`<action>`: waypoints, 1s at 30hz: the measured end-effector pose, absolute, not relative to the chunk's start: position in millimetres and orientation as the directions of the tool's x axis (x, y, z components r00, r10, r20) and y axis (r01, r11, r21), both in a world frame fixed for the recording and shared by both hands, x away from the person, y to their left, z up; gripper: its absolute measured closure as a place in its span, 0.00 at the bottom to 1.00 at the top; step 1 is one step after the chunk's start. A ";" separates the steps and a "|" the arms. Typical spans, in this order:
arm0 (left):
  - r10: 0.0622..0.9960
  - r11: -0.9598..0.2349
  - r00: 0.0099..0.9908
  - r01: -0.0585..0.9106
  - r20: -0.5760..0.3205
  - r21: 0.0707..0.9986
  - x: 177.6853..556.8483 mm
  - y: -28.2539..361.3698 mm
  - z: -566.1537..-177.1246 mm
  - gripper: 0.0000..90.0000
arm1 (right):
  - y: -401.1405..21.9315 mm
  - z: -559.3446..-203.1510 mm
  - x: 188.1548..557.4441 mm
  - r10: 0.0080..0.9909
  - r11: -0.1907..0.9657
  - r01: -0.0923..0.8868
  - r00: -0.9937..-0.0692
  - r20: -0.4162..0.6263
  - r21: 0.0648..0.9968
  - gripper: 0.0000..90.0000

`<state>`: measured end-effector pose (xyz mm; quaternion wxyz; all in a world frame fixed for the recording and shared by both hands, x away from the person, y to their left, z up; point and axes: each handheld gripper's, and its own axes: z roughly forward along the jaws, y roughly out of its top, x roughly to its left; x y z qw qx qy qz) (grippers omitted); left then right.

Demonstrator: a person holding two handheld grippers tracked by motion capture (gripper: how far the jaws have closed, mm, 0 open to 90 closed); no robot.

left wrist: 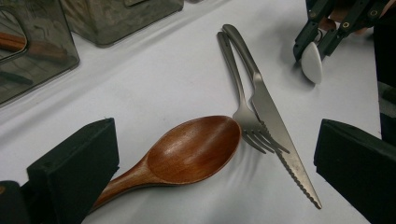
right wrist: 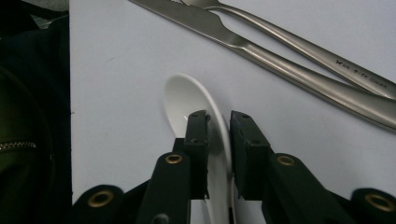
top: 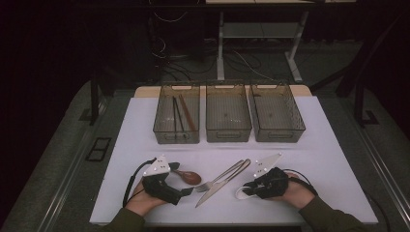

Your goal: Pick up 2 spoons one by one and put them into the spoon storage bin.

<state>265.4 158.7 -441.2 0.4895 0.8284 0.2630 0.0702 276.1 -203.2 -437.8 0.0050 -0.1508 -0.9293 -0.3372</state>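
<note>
A white ceramic spoon [right wrist: 184, 100] lies on the white table, and my right gripper [right wrist: 219, 123] is shut on the rim of its bowl, one pad inside and one outside. In the high view this spoon [top: 240, 193] sits at the tip of the right gripper [top: 247, 189]. My left gripper [left wrist: 219, 140] stands open around a wooden spoon [left wrist: 191, 149], whose handle runs under the left jaw. A steel fork [left wrist: 238, 88] and a serrated knife [left wrist: 271, 116] lie side by side between the two grippers, the fork's tines touching the wooden spoon's bowl.
Three clear bins stand in a row at the back of the table: the left bin [top: 177, 135] holds chopsticks [top: 179, 113], the middle bin [top: 228, 133] and the right bin [top: 278, 133] look bare. The table's front edge [top: 232, 223] is just below my hands.
</note>
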 end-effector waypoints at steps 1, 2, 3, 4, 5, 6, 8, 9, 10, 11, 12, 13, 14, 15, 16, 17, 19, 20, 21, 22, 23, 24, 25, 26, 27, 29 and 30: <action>0.504 -0.382 0.852 0.367 -0.141 0.848 265.4 158.5 -441.4 0.00 | -203.5 -437.3 276.1 0.279 0.728 0.283 -0.954 0.108 0.625 0.88; 0.503 -0.384 0.853 0.366 -0.140 0.848 265.4 158.3 -441.5 0.00 | -203.5 -436.9 275.9 0.275 0.728 0.283 -0.955 0.112 0.625 0.89; 0.503 -0.386 0.853 0.365 -0.138 0.847 265.4 158.4 -441.5 0.00 | -204.0 -437.0 276.7 0.265 0.729 0.271 -0.958 0.106 0.628 0.90; 0.503 -0.386 0.853 0.365 -0.138 0.848 265.4 158.3 -441.6 0.00 | -204.4 -436.7 277.0 0.261 0.730 0.268 -0.959 0.105 0.629 0.90; 0.503 -0.386 0.853 0.364 -0.138 0.848 265.5 158.3 -441.6 0.00 | -204.6 -435.8 276.4 0.265 0.730 0.273 -0.958 0.109 0.627 0.91; 0.503 -0.386 0.854 0.364 -0.138 0.848 265.6 158.4 -441.7 0.00 | -204.5 -435.3 275.7 0.270 0.730 0.277 -0.957 0.108 0.624 0.91; 0.504 -0.390 0.853 0.363 -0.133 0.846 265.7 158.6 -442.0 0.00 | -204.1 -434.8 275.1 0.266 0.733 0.271 -0.958 0.103 0.624 0.91; 0.505 -0.393 0.853 0.363 -0.131 0.845 265.9 159.0 -442.2 0.00 | -203.8 -434.4 274.9 0.267 0.733 0.272 -0.958 0.104 0.624 0.92; 0.507 -0.394 0.852 0.363 -0.130 0.845 266.3 159.3 -442.3 0.00 | -203.5 -434.1 274.7 0.270 0.733 0.272 -0.958 0.100 0.623 0.92; 0.507 -0.393 0.852 0.363 -0.130 0.845 266.6 159.8 -442.4 0.00 | -203.4 -433.9 274.9 0.274 0.732 0.274 -0.957 0.098 0.624 0.92; 0.509 -0.387 0.850 0.363 -0.132 0.848 266.9 160.1 -442.7 0.00 | -203.5 -433.6 275.1 0.277 0.731 0.275 -0.956 0.098 0.625 0.92; 0.510 -0.386 0.850 0.365 -0.133 0.848 266.9 160.5 -442.5 0.00 | -203.9 -433.3 275.5 0.280 0.729 0.277 -0.955 0.096 0.627 0.92; 0.511 -0.385 0.849 0.364 -0.132 0.848 266.9 160.7 -442.3 0.00 | -204.4 -432.8 276.0 0.285 0.726 0.279 -0.954 0.095 0.629 0.92; 0.513 -0.384 0.848 0.364 -0.131 0.849 266.7 161.1 -442.1 0.00 | -205.1 -432.2 276.3 0.283 0.723 0.278 -0.954 0.095 0.632 0.92; 0.513 -0.385 0.848 0.363 -0.130 0.849 266.8 161.5 -441.9 0.00 | -205.7 -431.5 276.6 0.286 0.720 0.279 -0.953 0.095 0.635 0.92; 0.515 -0.381 0.847 0.364 -0.132 0.850 266.8 161.5 -442.0 0.00 | -206.2 -430.8 276.8 0.290 0.716 0.281 -0.952 0.094 0.639 0.92; 0.516 -0.379 0.846 0.365 -0.133 0.850 266.9 161.8 -442.0 0.00 | -207.2 -429.1 277.1 0.299 0.709 0.285 -0.950 0.091 0.645 0.92; 0.516 -0.379 0.846 0.364 -0.133 0.851 266.8 161.9 -441.9 0.00 | -207.6 -428.2 277.5 0.302 0.708 0.285 -0.949 0.088 0.647 0.92; 0.516 -0.379 0.846 0.364 -0.132 0.851 266.7 162.0 -441.8 0.00 | -208.0 -427.4 277.9 0.308 0.705 0.288 -0.948 0.085 0.648 0.92; 0.516 -0.382 0.846 0.365 -0.131 0.849 266.5 162.1 -441.6 0.00 | -208.5 -426.7 278.4 0.313 0.700 0.292 -0.946 0.088 0.652 0.92; 0.516 -0.381 0.846 0.365 -0.131 0.849 266.5 162.1 -441.5 0.00 | -208.8 -426.2 278.7 0.317 0.694 0.298 -0.944 0.094 0.656 0.92; 0.517 -0.379 0.846 0.364 -0.131 0.851 266.5 162.0 -441.7 0.00 | -208.8 -425.5 278.6 0.326 0.686 0.310 -0.940 0.103 0.658 0.92; 0.517 -0.381 0.846 0.364 -0.131 0.850 266.5 162.1 -441.6 0.00 | -209.0 -424.8 278.9 0.334 0.682 0.316 -0.937 0.103 0.660 0.92; 0.517 -0.381 0.846 0.365 -0.131 0.850 266.5 162.0 -441.6 0.00 | -209.8 -424.2 280.2 0.335 0.684 0.310 -0.937 0.092 0.661 0.92; 0.517 -0.381 0.846 0.365 -0.131 0.849 266.5 162.0 -441.6 0.00 | -210.5 -423.5 281.6 0.338 0.685 0.305 -0.937 0.081 0.662 0.92; 0.517 -0.380 0.846 0.365 -0.132 0.850 266.6 161.7 -441.8 0.00 | -211.0 -421.5 283.5 0.348 0.673 0.311 -0.934 0.084 0.671 0.92; 0.517 -0.380 0.846 0.365 -0.132 0.850 266.6 161.7 -441.8 0.00 | -211.3 -420.3 284.5 0.357 0.669 0.317 -0.930 0.084 0.673 0.92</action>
